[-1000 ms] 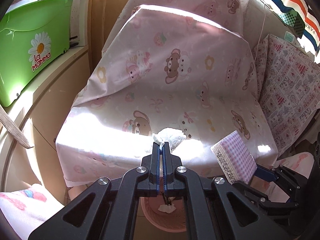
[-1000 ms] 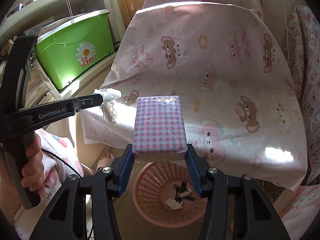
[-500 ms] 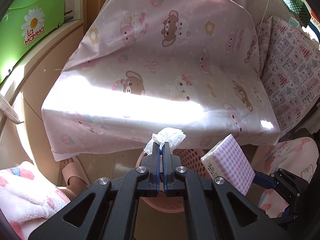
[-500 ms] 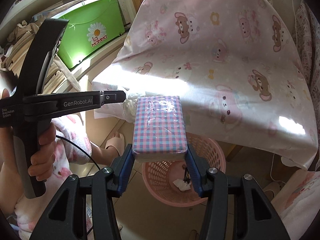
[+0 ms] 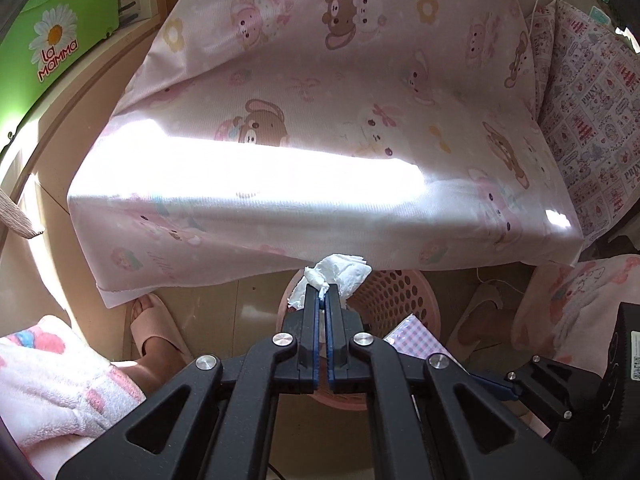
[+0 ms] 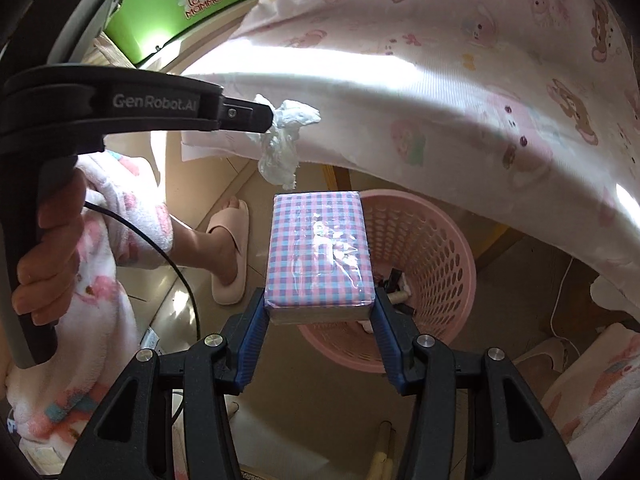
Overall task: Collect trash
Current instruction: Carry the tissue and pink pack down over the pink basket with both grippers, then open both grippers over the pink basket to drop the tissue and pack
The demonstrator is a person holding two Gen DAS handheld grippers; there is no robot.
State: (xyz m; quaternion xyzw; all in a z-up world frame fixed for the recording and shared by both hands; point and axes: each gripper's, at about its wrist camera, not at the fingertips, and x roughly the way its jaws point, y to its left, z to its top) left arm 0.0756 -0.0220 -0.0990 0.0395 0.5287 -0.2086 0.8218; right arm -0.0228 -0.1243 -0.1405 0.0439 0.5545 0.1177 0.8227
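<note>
Two pieces of trash are in hand, both now low over the basket [image 6: 424, 264]. Item one: tissue [image 5: 340, 276], crumpled, white, pinched at the tip of the left gripper [image 5: 322, 292], whose jaws are closed hard on it with only a corner between the pads; the rest hangs free past the tips. Item two: checked packet [image 6: 320, 252], pink and blue, film-wrapped, clamped across its width by the right gripper [image 6: 320, 312], jaws about half spread and pressing on both long sides. Change from a second ago: both grippers have dropped and tipped steeply downward, so the bear-print bed cover [image 5: 360, 100], which filled both views, has slid to the upper part, and the pink basket on the floor, then mostly hidden behind the fingers, now shows its rim and perforated wall just beyond both loads. Position: in the right view the packet overhangs the basket's near-left rim; the tissue hangs left of that rim, and in the left view it sits above the mouth. Basket contents: some dark and white scraps at the bottom. Surroundings: slippered foot [image 6: 228, 248] near the basket, green bin [image 6: 188, 4] further off. Assessment: carry phase looks nearly finished; release into the basket appears next, tissue perhaps needing a slight shift inward first.
</note>
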